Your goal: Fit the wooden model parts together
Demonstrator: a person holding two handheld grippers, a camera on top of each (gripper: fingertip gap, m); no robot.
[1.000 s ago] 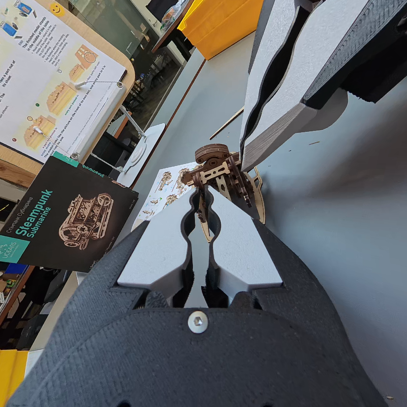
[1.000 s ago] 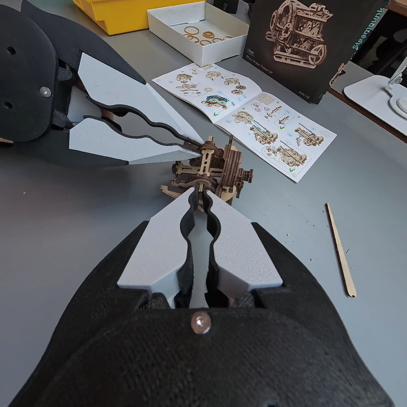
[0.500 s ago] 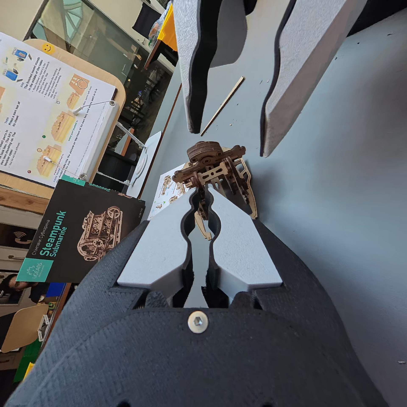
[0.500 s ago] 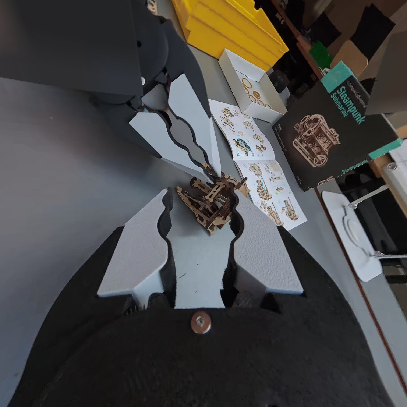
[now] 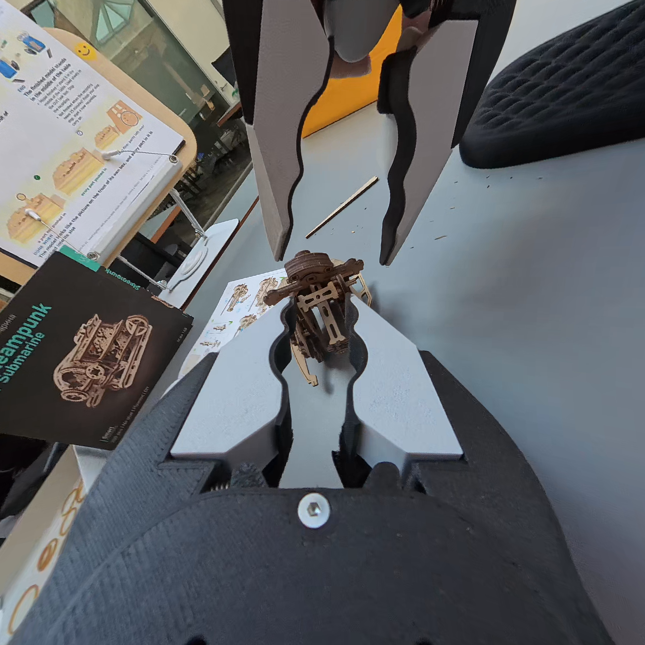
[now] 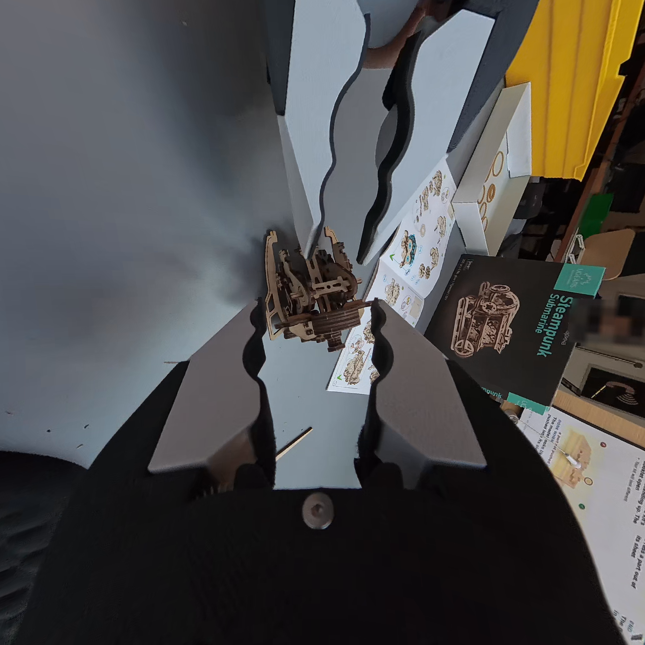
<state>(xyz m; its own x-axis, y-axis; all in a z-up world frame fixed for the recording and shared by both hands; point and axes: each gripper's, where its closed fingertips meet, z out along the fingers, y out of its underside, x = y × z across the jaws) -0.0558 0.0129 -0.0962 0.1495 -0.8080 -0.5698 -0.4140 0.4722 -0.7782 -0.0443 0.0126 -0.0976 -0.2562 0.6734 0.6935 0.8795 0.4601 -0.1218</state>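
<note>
The brown and tan wooden model stands on the grey table. My left gripper is open, its fingertips straddling the model's body; I cannot tell whether the pads touch it. My right gripper is open and empty, its tips just short of the model. In the left wrist view the right gripper hangs just above the model's round top. In the right wrist view the left gripper reaches the model from the far side.
An open instruction booklet lies right behind the model, beside the upright black model box. A white tray of wooden rings and yellow bins are beyond. A thin wooden stick lies on the table. An instruction sheet stands on a board. The tips of both grippers are at nearly the same place. From either gripper's tips it is about 20 cm to the thin wooden stick.
My left gripper has opened from its tight pinch on a thin part of the model. My right gripper, open, has swung round to face the left one across the model.
</note>
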